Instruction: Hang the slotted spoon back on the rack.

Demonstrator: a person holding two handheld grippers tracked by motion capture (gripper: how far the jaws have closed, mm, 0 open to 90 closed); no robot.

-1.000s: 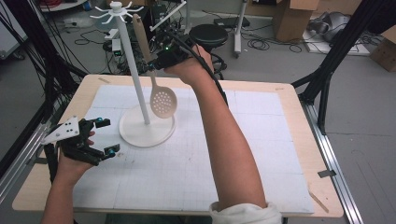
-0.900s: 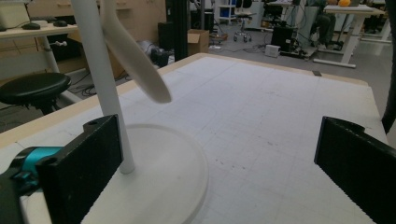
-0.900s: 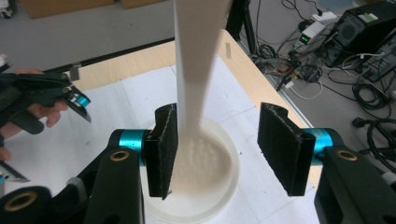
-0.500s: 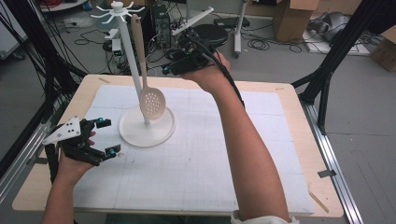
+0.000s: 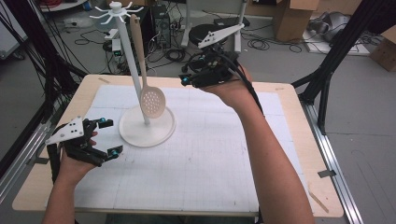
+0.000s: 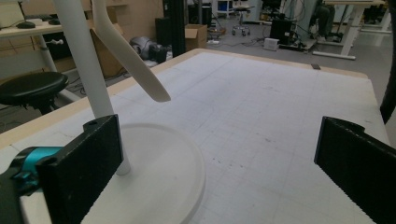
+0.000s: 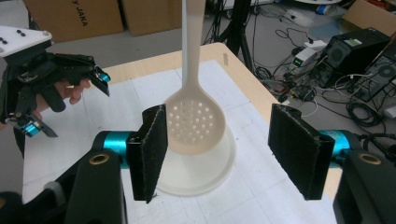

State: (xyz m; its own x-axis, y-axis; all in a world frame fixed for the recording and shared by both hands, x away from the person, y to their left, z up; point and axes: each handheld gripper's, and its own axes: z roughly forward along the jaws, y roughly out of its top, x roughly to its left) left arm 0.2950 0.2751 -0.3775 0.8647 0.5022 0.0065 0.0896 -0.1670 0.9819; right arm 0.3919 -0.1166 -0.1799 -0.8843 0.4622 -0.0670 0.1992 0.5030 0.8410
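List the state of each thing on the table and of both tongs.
Slotted spoon: hanging from the stand, bowl down, free of both tongs.
Stand: upright on the table.
Right tongs: open, just been opening, nothing between them.
Left tongs: open, empty.

Table (image 5: 289, 140): we see a pale wooden top under a white gridded mat (image 5: 210, 154), filling the lower middle of the high view.
Stool (image 5: 208, 32): we see a round black seat at top centre, behind the table.
Cardboard boxes (image 5: 289, 16): we find them at the upper right, on the floor.
Computer tower (image 7: 362, 49): we spot a black case at the right edge of the right gripper view, with loose cables (image 7: 303, 91) beside it.
Black frame legs (image 5: 336, 60): we see them slanting down the upper right of the high view.
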